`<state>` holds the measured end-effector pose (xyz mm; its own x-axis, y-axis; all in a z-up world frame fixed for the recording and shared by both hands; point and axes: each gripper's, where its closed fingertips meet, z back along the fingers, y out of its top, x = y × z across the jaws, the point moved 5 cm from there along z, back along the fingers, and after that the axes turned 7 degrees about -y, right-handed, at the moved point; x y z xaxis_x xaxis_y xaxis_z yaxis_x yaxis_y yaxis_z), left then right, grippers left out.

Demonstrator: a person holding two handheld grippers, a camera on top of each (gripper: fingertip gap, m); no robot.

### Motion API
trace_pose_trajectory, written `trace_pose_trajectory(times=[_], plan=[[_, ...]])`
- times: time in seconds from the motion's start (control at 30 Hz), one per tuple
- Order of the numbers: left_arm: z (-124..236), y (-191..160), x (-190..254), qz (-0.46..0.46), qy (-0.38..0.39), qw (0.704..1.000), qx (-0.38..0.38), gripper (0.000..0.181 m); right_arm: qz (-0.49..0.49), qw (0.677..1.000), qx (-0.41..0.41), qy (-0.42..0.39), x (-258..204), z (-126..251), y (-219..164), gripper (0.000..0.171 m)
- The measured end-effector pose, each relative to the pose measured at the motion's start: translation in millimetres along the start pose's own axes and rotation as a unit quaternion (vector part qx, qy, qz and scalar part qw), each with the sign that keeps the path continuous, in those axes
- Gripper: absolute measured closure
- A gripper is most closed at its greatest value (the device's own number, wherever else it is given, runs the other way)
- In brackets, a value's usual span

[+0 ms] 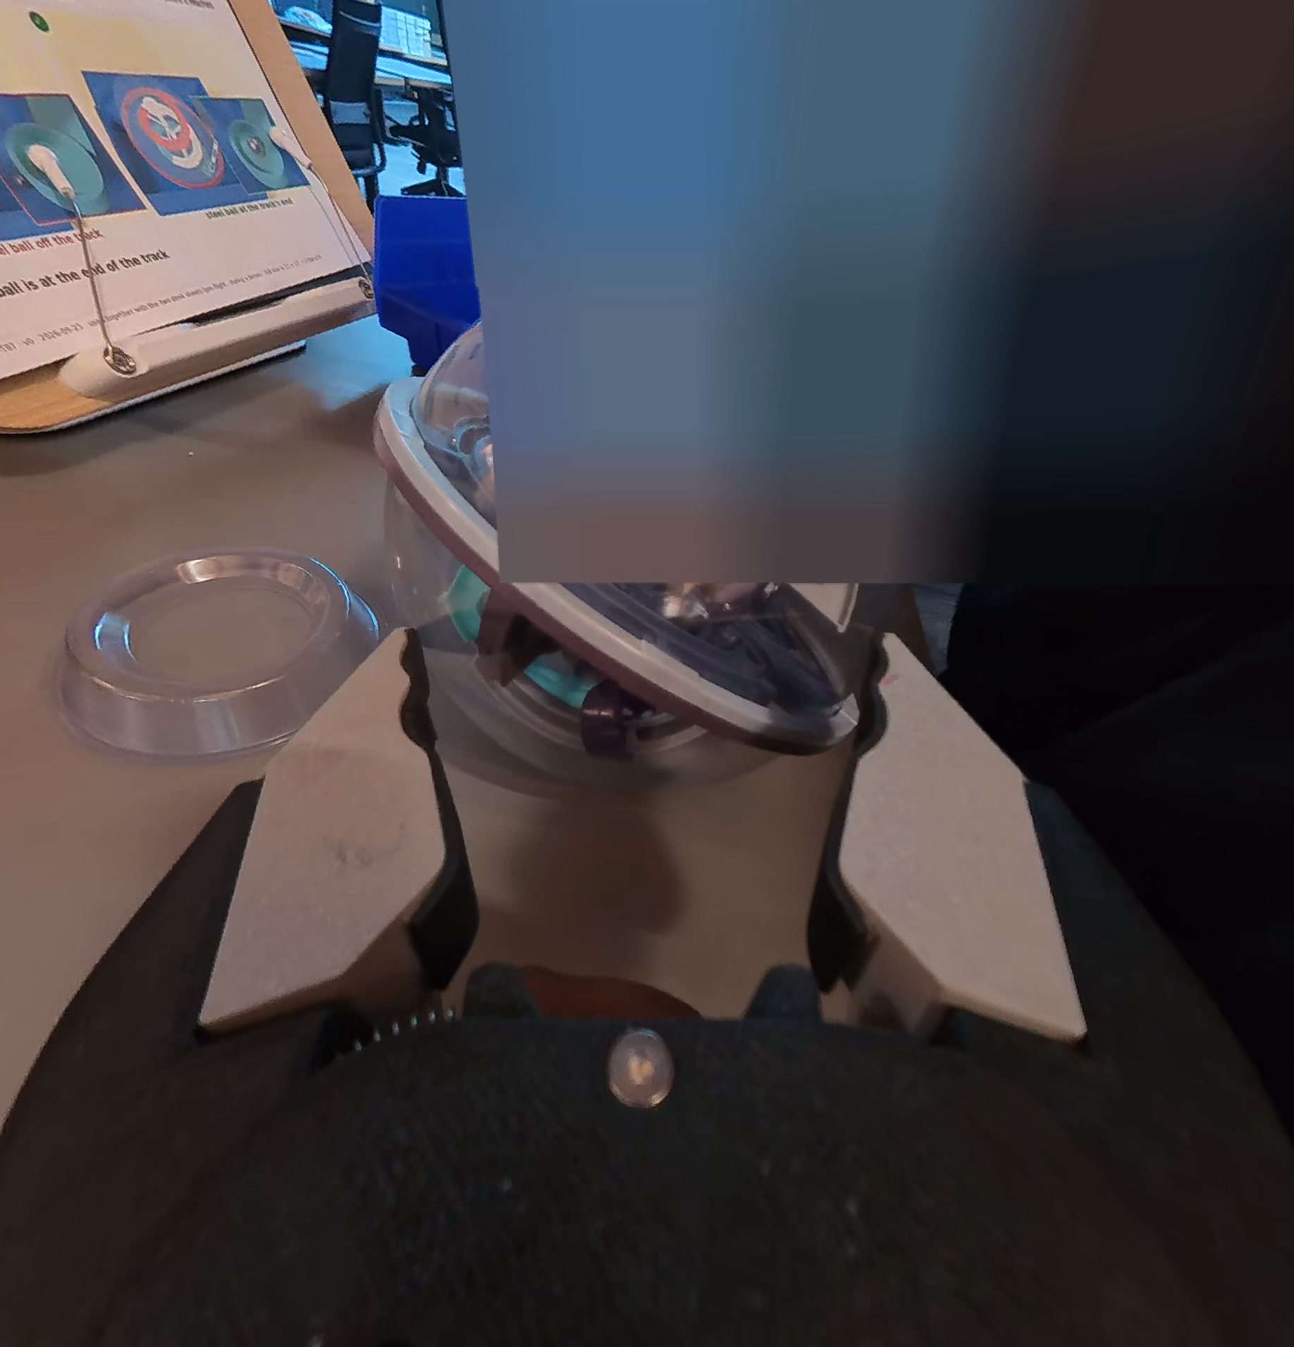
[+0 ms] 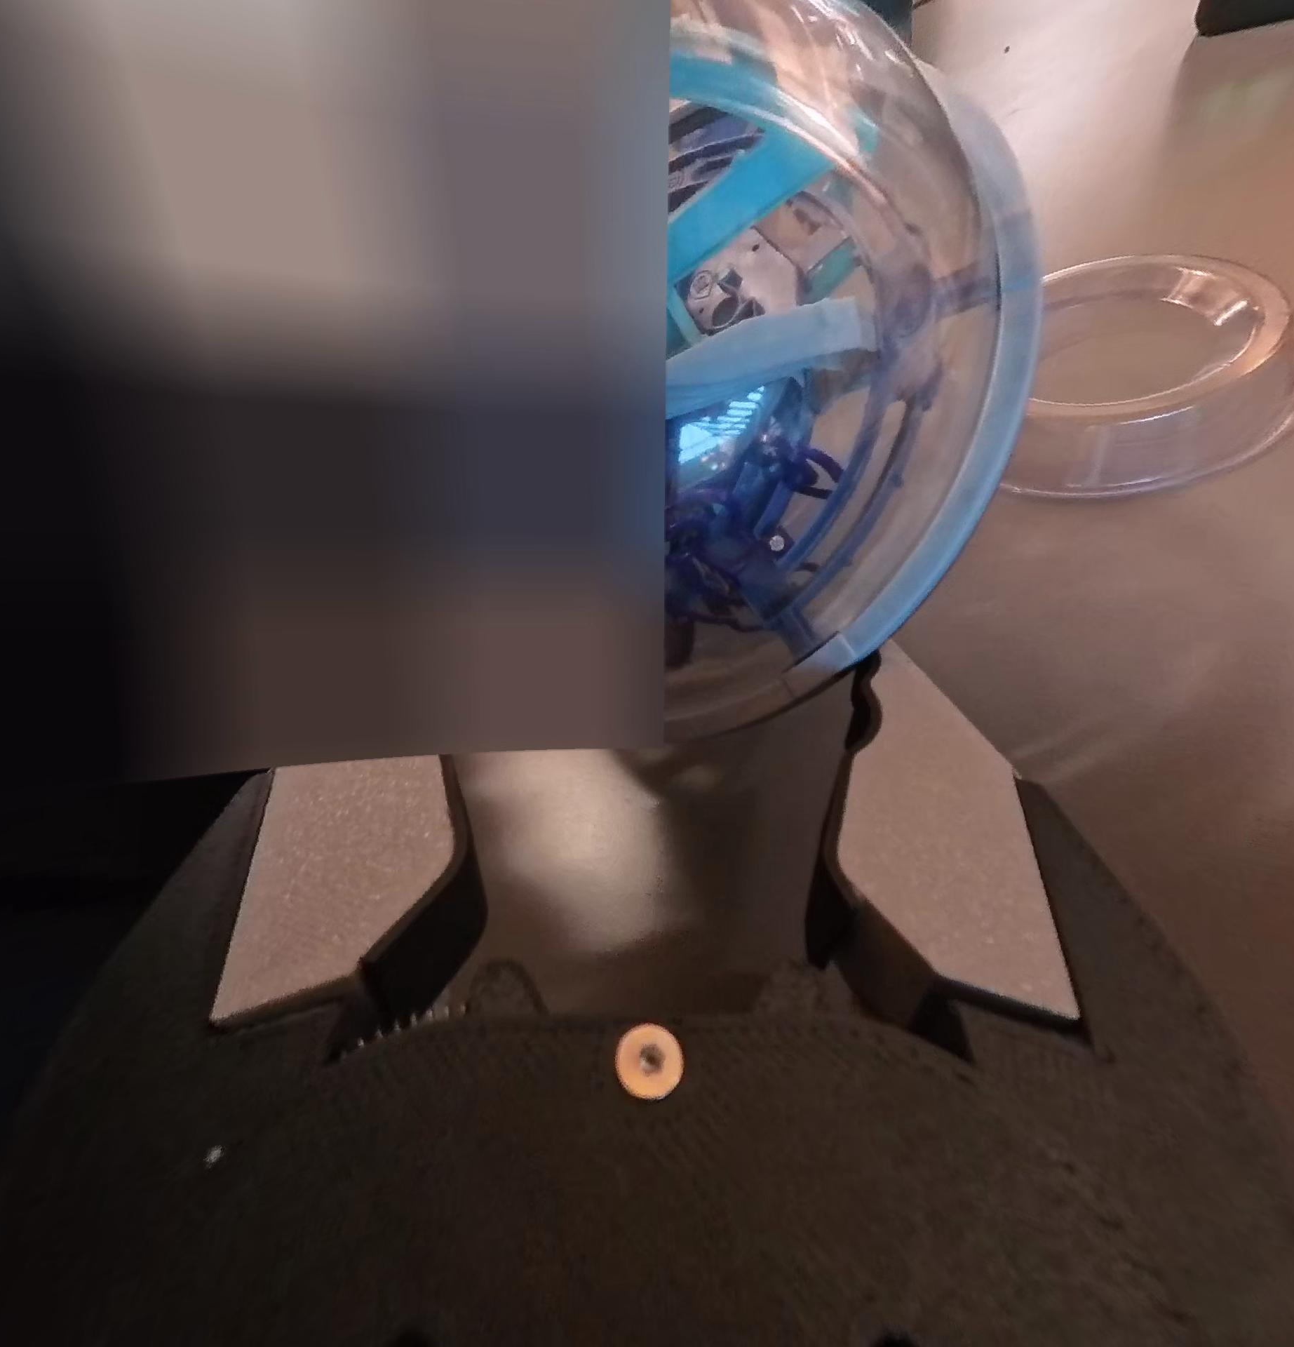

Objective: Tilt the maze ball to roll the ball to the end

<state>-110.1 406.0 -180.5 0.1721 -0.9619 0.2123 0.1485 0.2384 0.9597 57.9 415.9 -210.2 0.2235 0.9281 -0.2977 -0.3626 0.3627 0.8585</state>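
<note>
Left gripper has its jaws spread wide w/ the maze ball between the tips, in the middle of the frame; both tips press the ball's sides. The ball is clear, tilted, w/ a pale ring round it & teal and purple tracks inside. Its top is hidden by a blur patch.

Right gripper: jaws wide too. One finger touches the maze ball at its ring; the other tip is hidden, so can't tell if it grips.

A clear plastic stand sits on the gray table, left of the ball. An instruction sheet leans on a holder, upper left. A blue bin is behind.
</note>
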Motion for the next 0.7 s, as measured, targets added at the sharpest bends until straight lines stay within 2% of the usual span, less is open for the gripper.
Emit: trace_pose_trajectory(times=[0.27,0.7], plan=[[1,-1,2,0.008,0.010,1.000,0.001,0.063,-0.025,0.999,0.020,0.027,1,1,5,0.059],[6,-7,3,0.045,0.001,0.999,-0.006,0.062,-0.012,0.999,0.034,-0.003,-6,0,11,0.059]])
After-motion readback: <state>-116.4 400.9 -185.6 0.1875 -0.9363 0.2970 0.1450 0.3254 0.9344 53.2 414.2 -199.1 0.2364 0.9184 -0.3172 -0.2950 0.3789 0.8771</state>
